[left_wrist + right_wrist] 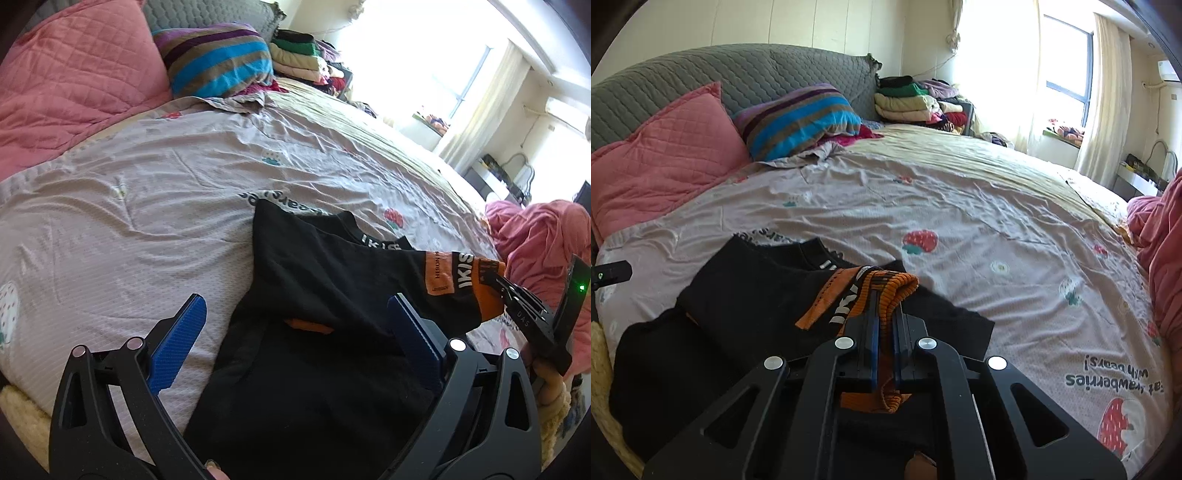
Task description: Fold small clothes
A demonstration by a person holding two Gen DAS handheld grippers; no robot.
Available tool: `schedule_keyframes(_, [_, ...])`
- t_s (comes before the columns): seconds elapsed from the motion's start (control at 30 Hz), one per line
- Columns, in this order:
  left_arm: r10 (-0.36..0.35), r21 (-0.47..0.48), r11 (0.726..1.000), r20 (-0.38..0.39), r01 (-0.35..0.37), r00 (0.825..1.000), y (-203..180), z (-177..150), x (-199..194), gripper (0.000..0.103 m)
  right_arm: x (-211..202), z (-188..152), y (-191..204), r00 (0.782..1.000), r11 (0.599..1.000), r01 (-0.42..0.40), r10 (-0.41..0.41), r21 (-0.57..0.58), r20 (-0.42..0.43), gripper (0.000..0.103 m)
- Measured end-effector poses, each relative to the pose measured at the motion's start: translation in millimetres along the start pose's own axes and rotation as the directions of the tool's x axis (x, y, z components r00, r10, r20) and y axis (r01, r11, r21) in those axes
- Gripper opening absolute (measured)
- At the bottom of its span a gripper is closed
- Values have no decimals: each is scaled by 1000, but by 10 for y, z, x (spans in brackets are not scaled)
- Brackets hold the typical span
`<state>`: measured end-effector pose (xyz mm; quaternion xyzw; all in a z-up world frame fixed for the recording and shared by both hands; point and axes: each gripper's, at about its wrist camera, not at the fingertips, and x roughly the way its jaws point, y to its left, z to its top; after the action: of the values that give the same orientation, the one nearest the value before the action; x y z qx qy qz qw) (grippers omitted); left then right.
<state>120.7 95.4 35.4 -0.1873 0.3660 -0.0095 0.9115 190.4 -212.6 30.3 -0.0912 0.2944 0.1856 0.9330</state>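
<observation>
A small black top [314, 332] with orange cuffs and white lettering lies on the bed sheet [147, 192] at the near edge. My left gripper [295, 317] is open, its blue pads either side of the garment, holding nothing. My right gripper [884, 317] is shut on the orange cuff [890, 288] of one sleeve, lifted over the black body [738, 295]. In the left wrist view the right gripper [498, 284] shows at the right, pinching that cuff [461, 280] with the sleeve stretched across.
A pink quilted pillow [661, 162] and a striped pillow [801, 118] lie at the grey headboard [738, 74]. Folded clothes [908, 99] are stacked at the far corner. A pink blanket [1160, 229] is heaped at the right edge. The strawberry-print sheet [997, 221] stretches beyond the garment.
</observation>
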Motion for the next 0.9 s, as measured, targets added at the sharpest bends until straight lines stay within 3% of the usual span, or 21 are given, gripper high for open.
schedule_keyframes(0.37, [4,79,997,-71,1,997,-271,68,406,92,120,-104,-70,998,1000,13,-12,18,-54,6])
schedule_keyframes(0.5, [14,90,996,-89,-6,996,-302,87,534,92,152,-152,-57,996,998,60,-60,-7,-72,33])
schedule_keyframes(0.6, [23,97,995,-98,-13,995,-305,96,598,92,148,-187,-70,993,996,89,-90,-8,-77,39])
schedule_keyframes(0.77, [48,134,991,-116,-32,992,-362,90,732,92,183,-248,-62,991,997,81,-79,9,-105,40])
schedule_keyframes(0.9, [56,166,986,-146,-31,988,-399,64,863,76,237,-280,75,991,1000,31,-31,1,-131,40])
